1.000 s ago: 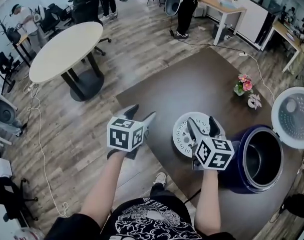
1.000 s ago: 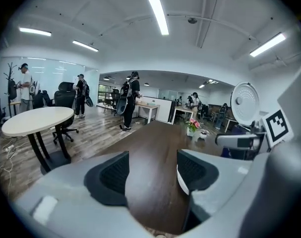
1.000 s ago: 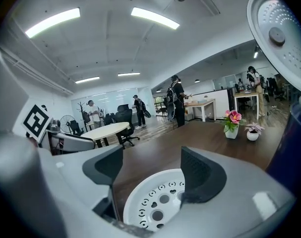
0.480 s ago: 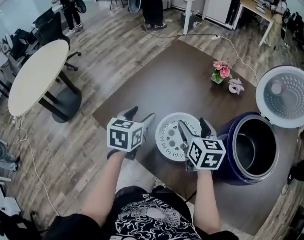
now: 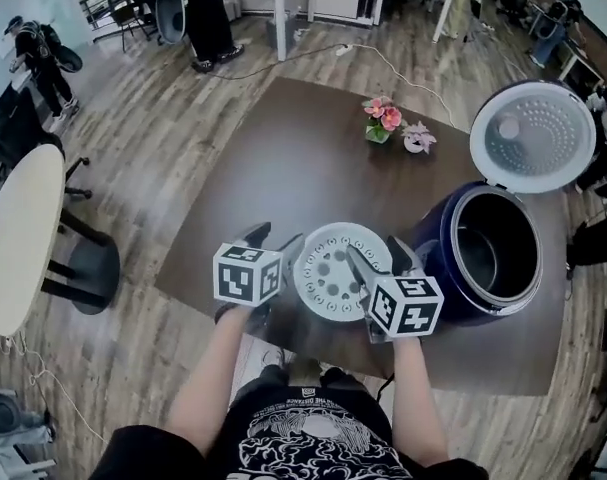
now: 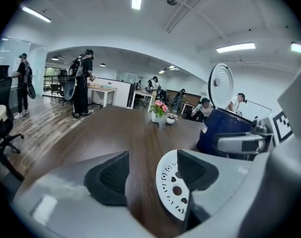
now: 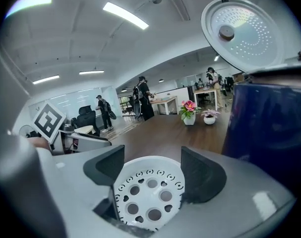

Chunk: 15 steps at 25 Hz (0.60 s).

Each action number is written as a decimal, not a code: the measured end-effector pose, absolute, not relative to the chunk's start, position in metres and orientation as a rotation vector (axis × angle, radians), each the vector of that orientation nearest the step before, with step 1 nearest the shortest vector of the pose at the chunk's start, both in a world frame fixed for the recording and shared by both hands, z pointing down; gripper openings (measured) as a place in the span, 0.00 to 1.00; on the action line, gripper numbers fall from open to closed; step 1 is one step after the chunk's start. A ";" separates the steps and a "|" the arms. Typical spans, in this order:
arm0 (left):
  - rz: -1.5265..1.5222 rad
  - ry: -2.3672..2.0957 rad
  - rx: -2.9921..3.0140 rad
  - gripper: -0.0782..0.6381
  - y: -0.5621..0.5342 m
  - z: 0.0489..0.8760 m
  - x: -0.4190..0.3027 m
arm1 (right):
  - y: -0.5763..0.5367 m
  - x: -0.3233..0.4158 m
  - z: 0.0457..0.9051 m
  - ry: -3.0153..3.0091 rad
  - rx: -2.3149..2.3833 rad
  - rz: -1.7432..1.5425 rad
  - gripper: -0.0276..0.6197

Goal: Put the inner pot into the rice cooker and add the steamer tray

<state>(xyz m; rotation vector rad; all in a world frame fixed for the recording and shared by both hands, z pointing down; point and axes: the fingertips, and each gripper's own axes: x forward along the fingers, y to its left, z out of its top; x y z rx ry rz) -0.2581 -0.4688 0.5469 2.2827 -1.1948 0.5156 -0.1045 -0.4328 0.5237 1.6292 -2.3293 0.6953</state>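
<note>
1. Both sets of fingers are released and hold nothing. The steamer tray [image 5: 328, 268] lies flat on the bench [image 5: 313, 158], near its near edge and just left of the rice cooker [image 5: 438, 258]. The inner pot [image 5: 503, 258] already appears to sit in the cooker.
2. The right gripper [image 5: 376, 253] has its fingers spread to either side of the tray's right part. The left gripper [image 5: 273, 240] has only the tray's left rim beside its right-hand finger, with bare bench between its fingers. If the left one closes from there, it could pinch air or clip the rim.
3. The tray is thin and lies flat. Fingers that come down on top of the rim rather than around it would likely push it along the bench. A push toward the person could send it over the near edge.
4. If one gripper closes before the other, the tray may pivot or tip and slip out on the lift.
5. The right gripper is close to the cooker's wall. A hasty swing to the right could knock the cooker.
6. If the tray is lowered tilted, it might jam on the pot's rim.
7. The lid [image 5: 533, 135] stands open at the far right, and a high carry could bump it shut.
</note>
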 end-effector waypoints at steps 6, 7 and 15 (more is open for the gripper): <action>0.585 -0.950 2.359 0.53 -0.468 0.563 -0.237 | -0.405 -0.090 0.535 -2.160 1.830 0.775 0.58; 0.597 -0.916 2.366 0.53 -0.467 0.566 -0.234 | -0.399 -0.087 0.537 -2.130 1.860 0.785 0.58; 0.675 -0.707 2.392 0.53 -0.454 0.586 -0.222 | -0.358 -0.068 0.554 -1.940 2.076 0.892 0.55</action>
